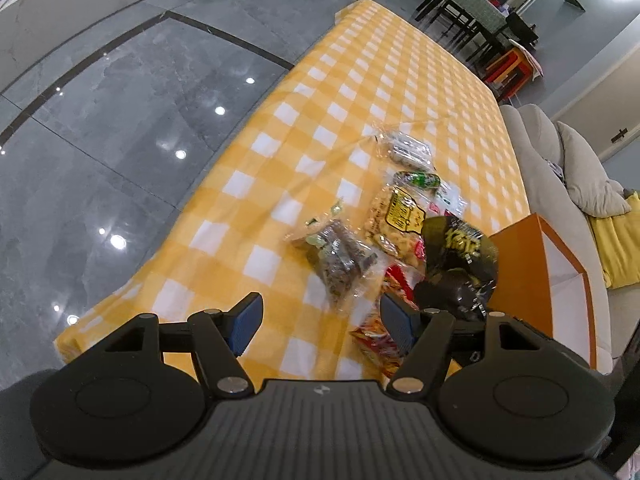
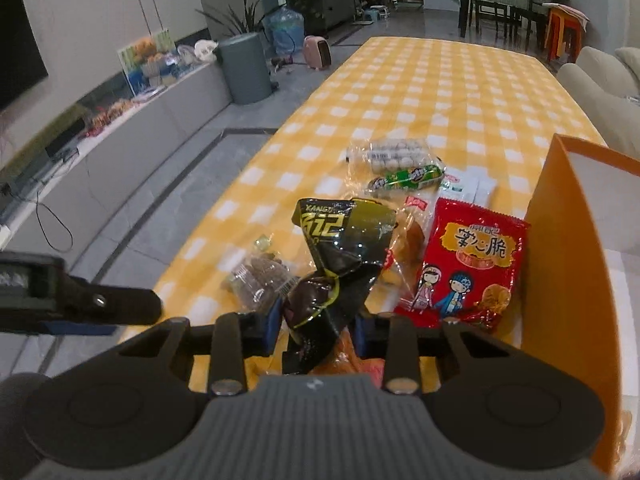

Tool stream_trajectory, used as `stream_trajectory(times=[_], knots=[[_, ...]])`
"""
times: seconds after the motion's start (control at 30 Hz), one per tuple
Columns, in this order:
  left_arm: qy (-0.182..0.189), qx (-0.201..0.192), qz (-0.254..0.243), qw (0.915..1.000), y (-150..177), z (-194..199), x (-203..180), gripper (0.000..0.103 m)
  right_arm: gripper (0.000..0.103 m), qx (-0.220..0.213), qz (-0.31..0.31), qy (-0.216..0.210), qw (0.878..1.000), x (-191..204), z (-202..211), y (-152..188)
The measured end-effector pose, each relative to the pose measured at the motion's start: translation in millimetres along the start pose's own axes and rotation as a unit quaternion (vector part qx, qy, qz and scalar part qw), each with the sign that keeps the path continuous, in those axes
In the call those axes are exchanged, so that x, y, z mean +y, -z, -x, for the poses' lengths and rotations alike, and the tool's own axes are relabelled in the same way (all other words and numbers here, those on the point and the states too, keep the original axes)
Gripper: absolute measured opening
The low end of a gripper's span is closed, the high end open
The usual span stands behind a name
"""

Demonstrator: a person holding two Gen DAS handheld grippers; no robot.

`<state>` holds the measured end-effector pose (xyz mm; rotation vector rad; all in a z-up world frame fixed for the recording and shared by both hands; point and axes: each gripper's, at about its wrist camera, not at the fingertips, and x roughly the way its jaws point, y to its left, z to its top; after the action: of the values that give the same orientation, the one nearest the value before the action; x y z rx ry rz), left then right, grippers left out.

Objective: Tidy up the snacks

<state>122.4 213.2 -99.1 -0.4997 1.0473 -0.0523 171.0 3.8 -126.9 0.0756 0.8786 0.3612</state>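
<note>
Orange box [image 2: 560, 260] cut off by the right edge, inside mostly unseen. Orange packet [image 2: 344, 360] largely hidden behind the black bag [image 2: 340, 256] and right gripper [image 2: 316, 330]. White sachets [image 2: 468, 188] partly covered by the red packet [image 2: 468, 264]. Small print on all wrappers too blurred to read.

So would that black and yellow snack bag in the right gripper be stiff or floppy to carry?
Probably floppy: the black bag is crumpled and twisted where the right gripper pinches it. Its glossy film looks slippery. Likely light.

Snacks [image 2: 404, 178] on table [image 2: 452, 80], left of box [image 2: 560, 240]
</note>
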Motion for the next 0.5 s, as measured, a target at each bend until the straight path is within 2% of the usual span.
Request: stream_trajectory(times=[0.13, 0.3, 0.4, 0.5], knots=[[-0.002, 0.008, -0.032, 0.9995, 4.9, -3.9, -11.8, 0.079, 0.033, -0.019, -0.003, 0.014, 1.0, -4.4, 11.1, -3.1], [0.021, 0.005, -0.073, 0.9971, 13.5, -13.3, -26.8, 0.079, 0.033, -0.039, -0.021, 0.011, 0.999, -14.8, 30.8, -9.8], [0.042, -0.014, -0.128, 0.9907, 21.3, -16.2, -45.6, 0.08, 0.033, -0.053, -0.025, 0.011, 0.998, -23.9, 49.7, -16.9], [0.041, -0.03, -0.187, 0.9811, 33.2, -20.4, -67.7, 0.083, 0.033, -0.072, -0.035, 0.004, 0.997, -37.2, 68.4, -20.7]])
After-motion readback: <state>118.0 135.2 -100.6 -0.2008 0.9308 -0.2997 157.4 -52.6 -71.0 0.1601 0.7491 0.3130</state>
